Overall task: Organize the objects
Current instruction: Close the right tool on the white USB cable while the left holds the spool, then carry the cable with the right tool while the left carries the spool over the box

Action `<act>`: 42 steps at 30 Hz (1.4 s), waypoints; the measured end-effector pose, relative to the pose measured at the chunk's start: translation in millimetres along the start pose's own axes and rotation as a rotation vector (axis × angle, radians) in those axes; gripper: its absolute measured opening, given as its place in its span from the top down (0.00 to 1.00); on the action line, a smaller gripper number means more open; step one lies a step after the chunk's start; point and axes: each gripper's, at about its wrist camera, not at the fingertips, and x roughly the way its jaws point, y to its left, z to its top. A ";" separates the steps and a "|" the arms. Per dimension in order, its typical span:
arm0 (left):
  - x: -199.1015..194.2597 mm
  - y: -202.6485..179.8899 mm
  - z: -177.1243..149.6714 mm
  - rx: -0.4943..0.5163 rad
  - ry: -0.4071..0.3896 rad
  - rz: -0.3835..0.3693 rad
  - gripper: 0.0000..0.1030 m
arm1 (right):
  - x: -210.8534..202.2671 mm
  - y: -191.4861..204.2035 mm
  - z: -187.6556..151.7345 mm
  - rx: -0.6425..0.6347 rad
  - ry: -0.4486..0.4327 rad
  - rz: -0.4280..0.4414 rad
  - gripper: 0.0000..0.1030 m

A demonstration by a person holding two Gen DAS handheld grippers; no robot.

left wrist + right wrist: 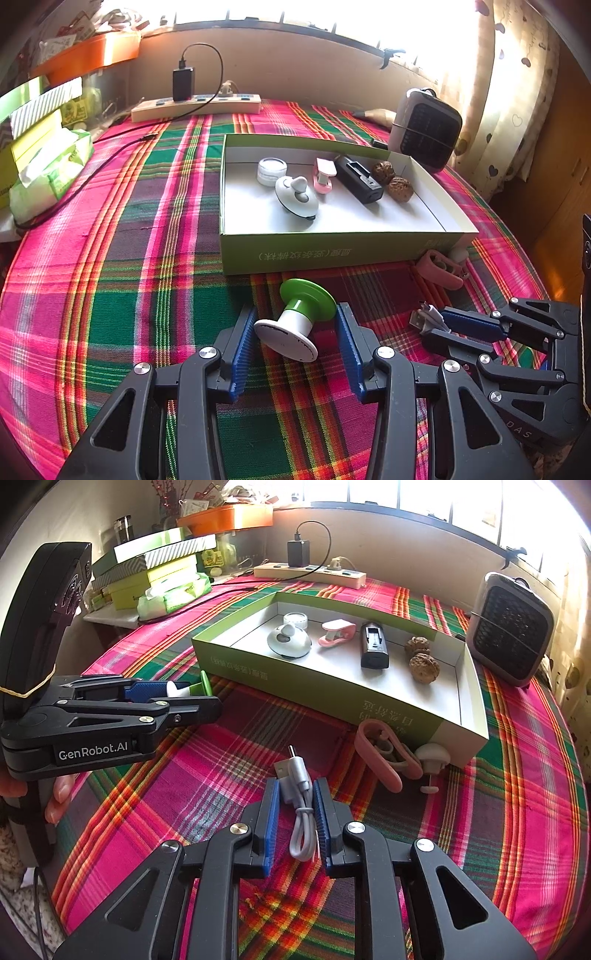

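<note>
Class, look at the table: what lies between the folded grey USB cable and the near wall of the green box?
In the right wrist view, only bare plaid cloth lies between the USB cable and the green box; the pink clip sits off to the right.

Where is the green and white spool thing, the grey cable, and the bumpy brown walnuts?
Green and white spool-shaped gadget (295,321): left wrist view, on its white neck.
Grey USB cable (303,812): right wrist view, on the folded cord.
Bumpy brown walnuts (424,667): right wrist view, on the nearer walnut's shell.
</note>
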 end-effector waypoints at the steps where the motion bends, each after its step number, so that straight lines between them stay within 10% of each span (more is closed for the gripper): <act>1: 0.1 0.0 0.0 0.001 0.000 0.000 0.60 | 0.0 0.0 -0.1 0.000 0.000 -0.001 0.81; 42: -25.2 -15.2 32.3 0.044 -0.084 0.021 0.60 | -25.8 -15.8 26.5 0.078 -0.102 0.023 0.81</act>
